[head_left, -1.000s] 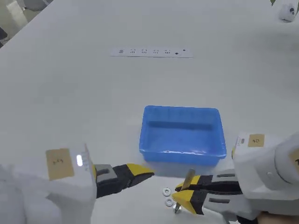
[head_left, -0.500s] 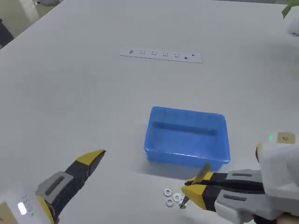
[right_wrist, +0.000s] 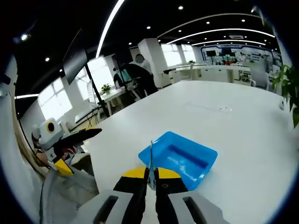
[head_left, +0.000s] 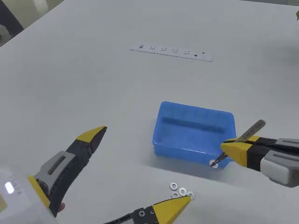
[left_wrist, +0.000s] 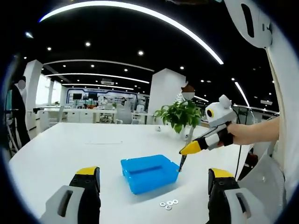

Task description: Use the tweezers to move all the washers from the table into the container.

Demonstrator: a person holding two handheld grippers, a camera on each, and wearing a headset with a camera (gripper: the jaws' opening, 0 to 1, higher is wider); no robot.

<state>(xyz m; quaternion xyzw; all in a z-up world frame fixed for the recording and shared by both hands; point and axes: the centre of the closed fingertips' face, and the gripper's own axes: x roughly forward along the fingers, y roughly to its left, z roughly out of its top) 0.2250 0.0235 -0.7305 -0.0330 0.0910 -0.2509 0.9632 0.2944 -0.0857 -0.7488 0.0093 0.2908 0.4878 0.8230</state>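
Observation:
The blue container (head_left: 194, 122) stands mid-table, also visible in the left gripper view (left_wrist: 140, 170) and the right gripper view (right_wrist: 187, 151). A few washers (head_left: 181, 191) lie on the table just in front of it (left_wrist: 168, 204). My right gripper (head_left: 226, 149) is shut on the tweezers (head_left: 247, 130), whose tip hangs at the container's near right corner with what looks like a washer (head_left: 214, 163) in it. The right gripper view shows its own jaws closed on the tweezers (right_wrist: 151, 163). My left gripper (head_left: 145, 164) is wide open, one jaw beside the loose washers.
A white power strip (head_left: 171, 52) lies at the far side of the white table (head_left: 93, 79). In the right gripper view my left gripper (right_wrist: 70, 140) shows at the left. Desks, a potted plant (left_wrist: 180, 114) and a person stand far off.
My right gripper rose from the washers and moved right to the container's near corner with the tweezers. My left gripper drew back left and opened wide.

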